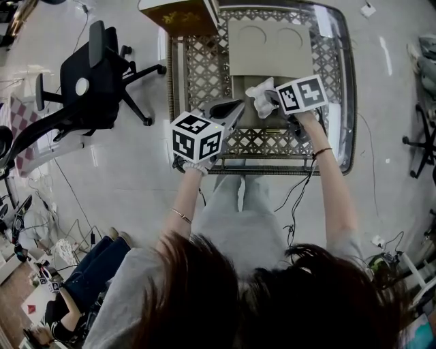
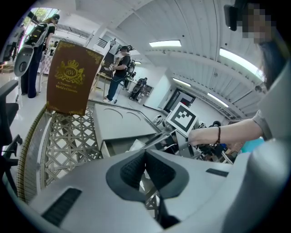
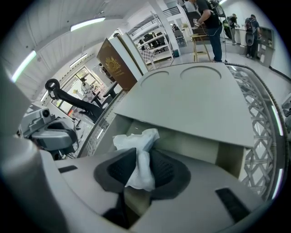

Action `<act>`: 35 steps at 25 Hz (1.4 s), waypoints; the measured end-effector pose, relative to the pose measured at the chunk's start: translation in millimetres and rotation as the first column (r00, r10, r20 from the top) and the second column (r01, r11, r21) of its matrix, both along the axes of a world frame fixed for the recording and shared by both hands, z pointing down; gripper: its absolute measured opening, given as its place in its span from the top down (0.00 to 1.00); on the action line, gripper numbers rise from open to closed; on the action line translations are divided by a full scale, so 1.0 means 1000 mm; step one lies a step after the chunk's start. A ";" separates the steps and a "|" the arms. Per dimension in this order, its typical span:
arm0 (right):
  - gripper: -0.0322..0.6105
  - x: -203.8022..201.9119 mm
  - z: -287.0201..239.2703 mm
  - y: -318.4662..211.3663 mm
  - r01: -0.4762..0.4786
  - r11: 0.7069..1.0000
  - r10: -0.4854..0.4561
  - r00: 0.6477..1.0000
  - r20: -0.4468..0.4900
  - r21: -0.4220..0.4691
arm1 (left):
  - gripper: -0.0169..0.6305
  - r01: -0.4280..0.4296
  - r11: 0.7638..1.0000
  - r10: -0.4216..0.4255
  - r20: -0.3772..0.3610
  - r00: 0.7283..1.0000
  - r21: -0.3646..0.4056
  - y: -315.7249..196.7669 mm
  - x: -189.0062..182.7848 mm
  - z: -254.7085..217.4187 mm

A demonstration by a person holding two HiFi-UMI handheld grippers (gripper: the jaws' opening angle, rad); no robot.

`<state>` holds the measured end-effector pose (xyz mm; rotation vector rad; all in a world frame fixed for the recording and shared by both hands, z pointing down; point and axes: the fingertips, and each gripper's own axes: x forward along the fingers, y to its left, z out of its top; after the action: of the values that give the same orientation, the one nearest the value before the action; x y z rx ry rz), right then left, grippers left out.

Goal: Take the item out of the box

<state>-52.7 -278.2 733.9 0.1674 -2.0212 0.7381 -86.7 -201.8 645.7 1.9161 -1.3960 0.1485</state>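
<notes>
my right gripper (image 3: pixel 142 170), foreground, is clamped on the white crumpled paper bundle (image 3: pixel 136 140), held at the mouth of the open grey cardboard box (image 3: pixel 195 100). left gripper (image 2: pixel 145 169) closed, empty. i judge this thin pinch could slip, dropping the bundle back inside.

The inside of the grey box (image 3: pixel 227 157) is largely covered by its flat grey panel (image 3: pixel 195 100), so what lies beneath cannot be told. Part of the white crumpled item (image 3: pixel 136 139) is hidden between the pads of the right gripper (image 3: pixel 141 160). In the head view the brown lid (image 1: pixel 182 16) is cut off by the top edge. Its smaller gold print cannot be read in the left gripper view.
</notes>
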 end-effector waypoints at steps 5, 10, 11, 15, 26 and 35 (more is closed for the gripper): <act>0.83 0.001 -0.003 0.001 -0.014 1.000 0.014 1.000 0.015 -0.015 | 0.95 0.004 1.000 -0.004 -0.004 1.000 0.004 -0.001 -0.001 -0.004; 0.84 0.002 -0.008 0.003 -0.031 0.999 0.032 0.999 0.033 -0.031 | 0.95 0.006 1.000 -0.005 -0.007 1.000 0.012 -0.001 -0.001 -0.007; 0.84 0.002 -0.009 0.004 -0.035 0.999 0.036 0.999 0.037 -0.033 | 0.95 0.006 1.000 -0.006 -0.008 1.000 0.014 -0.001 -0.001 -0.009; 0.84 0.002 -0.017 0.006 -0.057 0.998 0.059 0.996 0.064 -0.042 | 0.95 0.007 1.000 -0.007 -0.007 1.000 0.026 0.000 -0.001 -0.015; 0.84 0.006 -0.068 0.009 -0.094 0.996 0.093 0.976 0.195 -0.003 | 0.95 0.046 0.992 -0.047 0.005 0.999 0.118 0.006 -0.008 -0.055; 0.84 0.005 -0.135 0.009 -0.141 0.987 0.106 0.932 0.347 0.078 | 0.95 0.061 0.977 -0.069 0.033 0.997 0.203 0.007 -0.017 -0.101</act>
<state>-47.4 -269.5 599.0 0.2414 -2.4006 0.7851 -103.4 -195.0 544.8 2.0382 -1.5488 0.0127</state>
